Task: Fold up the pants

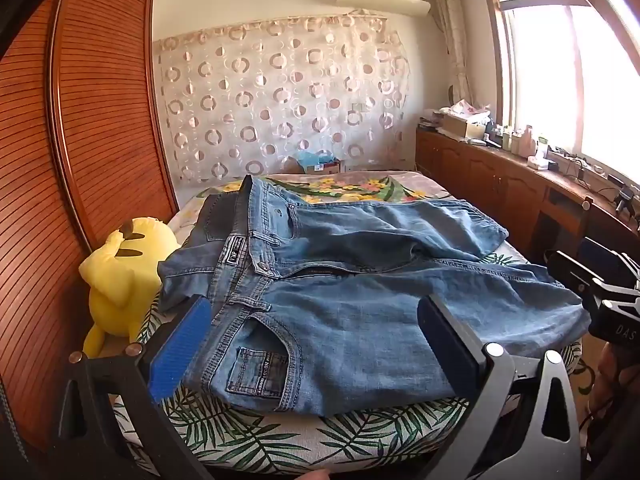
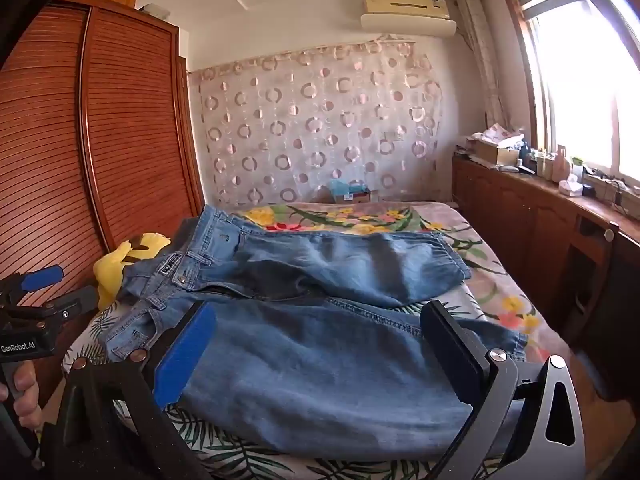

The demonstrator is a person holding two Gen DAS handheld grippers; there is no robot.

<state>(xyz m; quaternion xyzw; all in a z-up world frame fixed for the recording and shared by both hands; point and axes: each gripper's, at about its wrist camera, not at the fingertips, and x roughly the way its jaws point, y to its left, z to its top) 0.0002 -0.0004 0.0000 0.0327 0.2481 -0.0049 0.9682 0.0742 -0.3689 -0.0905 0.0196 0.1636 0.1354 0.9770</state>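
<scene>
Blue jeans lie spread across the bed, waistband at the left, both legs running right, the far leg bent over the near one. My left gripper is open, hovering over the near waistband and pocket. My right gripper is open, above the near leg of the jeans. Each gripper shows at the edge of the other's view: the right one in the left wrist view, the left one in the right wrist view. Neither holds cloth.
A yellow plush toy sits at the bed's left edge against the wooden wardrobe. The floral bedspread extends behind the jeans. A cluttered wooden cabinet runs along the right under the window.
</scene>
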